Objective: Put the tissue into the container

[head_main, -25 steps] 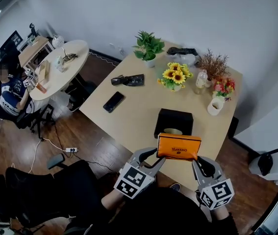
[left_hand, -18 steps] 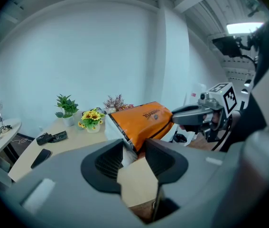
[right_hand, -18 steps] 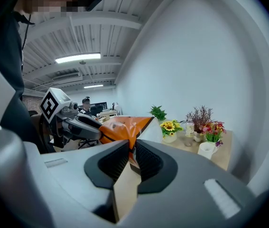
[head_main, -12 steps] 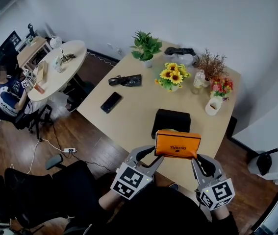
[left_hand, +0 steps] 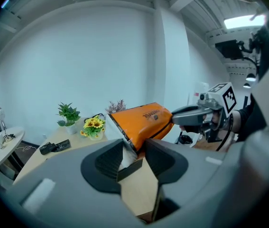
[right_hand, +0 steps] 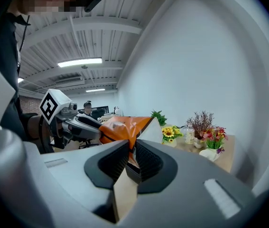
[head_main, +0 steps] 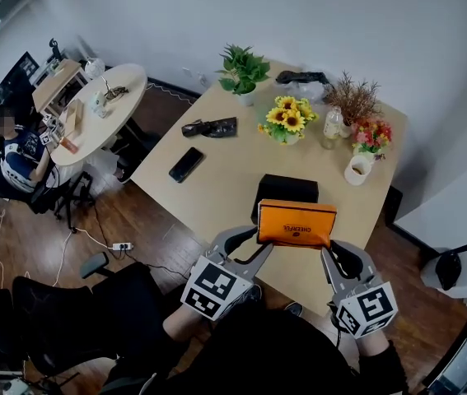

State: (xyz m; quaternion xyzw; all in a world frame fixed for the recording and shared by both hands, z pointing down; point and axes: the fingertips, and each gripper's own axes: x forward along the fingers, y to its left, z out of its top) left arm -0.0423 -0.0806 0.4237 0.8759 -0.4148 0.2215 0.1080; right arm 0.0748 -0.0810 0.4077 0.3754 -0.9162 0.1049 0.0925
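Orange pack (head_main: 296, 223) lower centre, held over near edge of black container (head_main: 287, 189), left gripper (head_main: 260, 252) pinching left end, right gripper (head_main: 325, 255) pressed shut on right end.

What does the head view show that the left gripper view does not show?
Only the head view shows the black phone, the white cup and the seated person at the round table. Only the left gripper view shows the ceiling light. Both show the orange tissue pack held up above the table, the right claw shut on one end of it, the sunflowers and the green plant.
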